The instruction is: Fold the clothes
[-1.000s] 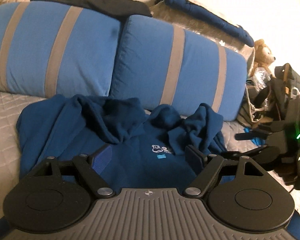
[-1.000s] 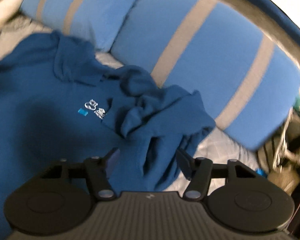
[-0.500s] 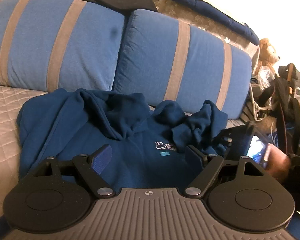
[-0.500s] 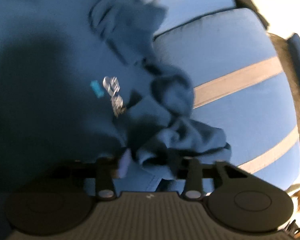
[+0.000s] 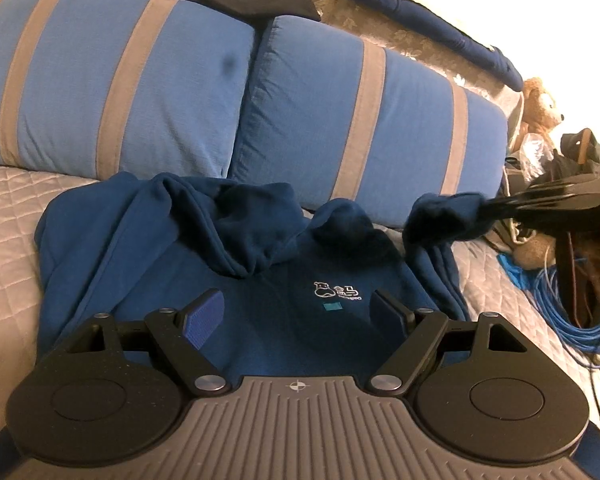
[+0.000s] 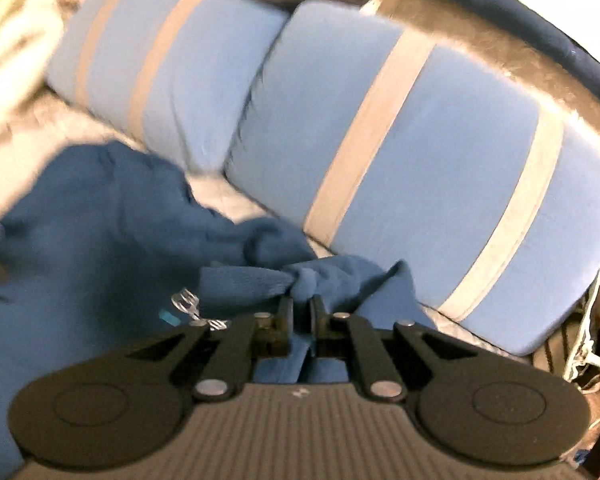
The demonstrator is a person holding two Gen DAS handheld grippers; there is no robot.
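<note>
A dark blue hoodie [image 5: 204, 280] lies crumpled on the grey quilted bed, its small white chest logo [image 5: 336, 291] facing up. My left gripper [image 5: 296, 312] is open and empty, hovering over the hoodie's chest. My right gripper [image 6: 301, 312] is shut on the hoodie's right sleeve [image 6: 316, 278] and holds it lifted. In the left wrist view the right gripper [image 5: 488, 206] reaches in from the right, blurred, with the bunched sleeve [image 5: 440, 220] raised off the bed.
Two blue pillows with grey stripes [image 5: 364, 128] lean behind the hoodie. Dark clothes [image 5: 428, 28] lie on top of them. A teddy bear [image 5: 540, 104], bags and a coil of blue cable [image 5: 572, 316] crowd the bed's right side. The grey quilt [image 5: 8, 216] shows at left.
My right gripper has closed on the hoodie's right sleeve and pulled it up and to the right. The left gripper has stayed open over the chest.
</note>
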